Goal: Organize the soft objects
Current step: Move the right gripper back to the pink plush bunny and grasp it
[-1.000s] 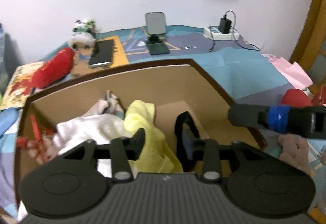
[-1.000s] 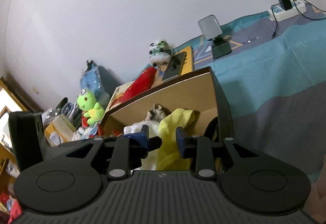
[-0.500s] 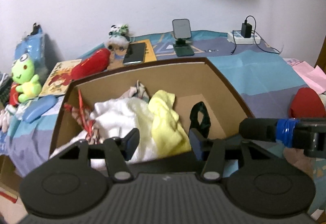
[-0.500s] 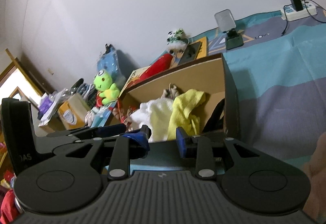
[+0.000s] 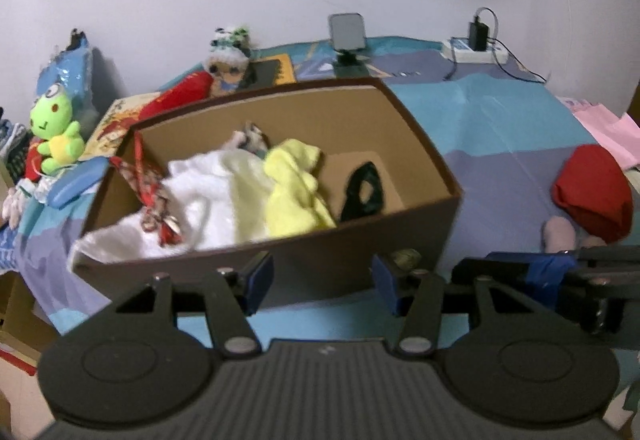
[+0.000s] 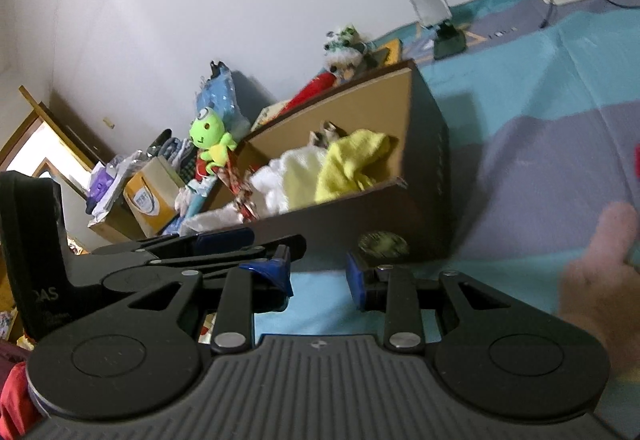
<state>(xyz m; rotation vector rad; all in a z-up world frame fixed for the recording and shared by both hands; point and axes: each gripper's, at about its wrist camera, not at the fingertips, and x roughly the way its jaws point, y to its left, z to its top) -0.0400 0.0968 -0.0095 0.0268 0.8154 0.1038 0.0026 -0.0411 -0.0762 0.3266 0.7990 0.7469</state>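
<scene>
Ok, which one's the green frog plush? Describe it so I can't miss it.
Start from the brown cardboard box in the middle of the bedspread and look past its left end. The frog plush sits upright there, in front of a blue packet. It is the only bright lime-green thing, with one big eye and yellow arms.

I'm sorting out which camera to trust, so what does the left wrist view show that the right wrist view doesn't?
Only the left wrist view shows the rounded red fabric bundle and the black strap inside the box. Only the right wrist view shows the yellow-and-white carton and purple packet. Both show the brown cardboard box, yellow cloth, white towel and green frog plush.
</scene>
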